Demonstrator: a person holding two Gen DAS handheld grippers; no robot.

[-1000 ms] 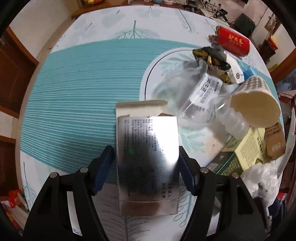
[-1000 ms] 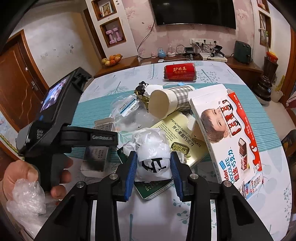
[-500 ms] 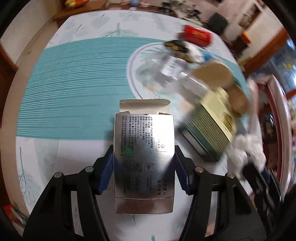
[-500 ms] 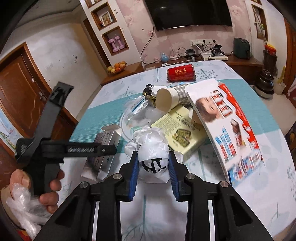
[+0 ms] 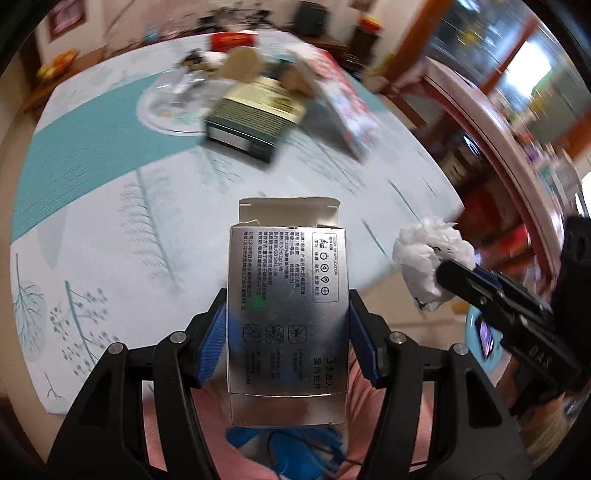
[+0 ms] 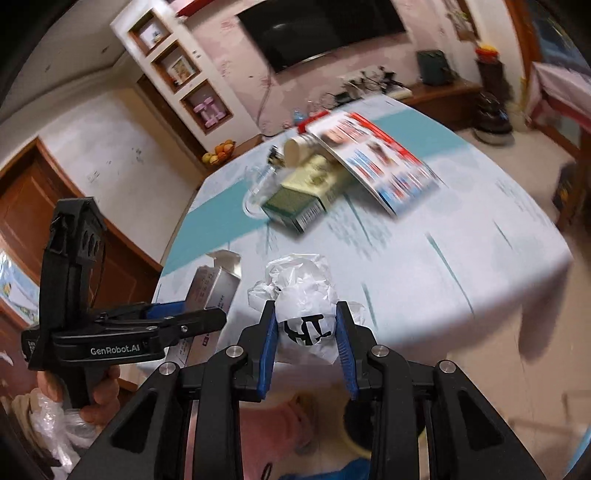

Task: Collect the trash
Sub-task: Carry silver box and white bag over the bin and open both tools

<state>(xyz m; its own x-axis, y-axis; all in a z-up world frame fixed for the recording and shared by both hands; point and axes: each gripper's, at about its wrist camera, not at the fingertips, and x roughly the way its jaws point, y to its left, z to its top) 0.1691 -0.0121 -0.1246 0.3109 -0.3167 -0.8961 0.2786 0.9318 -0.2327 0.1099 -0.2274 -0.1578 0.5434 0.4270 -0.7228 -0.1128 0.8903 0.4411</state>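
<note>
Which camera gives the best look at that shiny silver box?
The left wrist view: the silver box fills the centre, printed face up, clamped in the left claw. The right wrist view shows only a slanted side of it, at the left, partly hidden behind the claw.

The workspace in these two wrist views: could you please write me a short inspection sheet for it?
Surface: round table under a teal-and-white leaf-print cloth.
Job's things: silver box in the left gripper; crumpled white bag in the right gripper.
Clutter: green-and-yellow box, red-and-white chocolate box, paper cup, all blurred.
Grippers: both clamped on their loads, off the table.
Cables: a tangle on the sideboard.
Surroundings: wall television, fruit bowl, wooden door.
</note>
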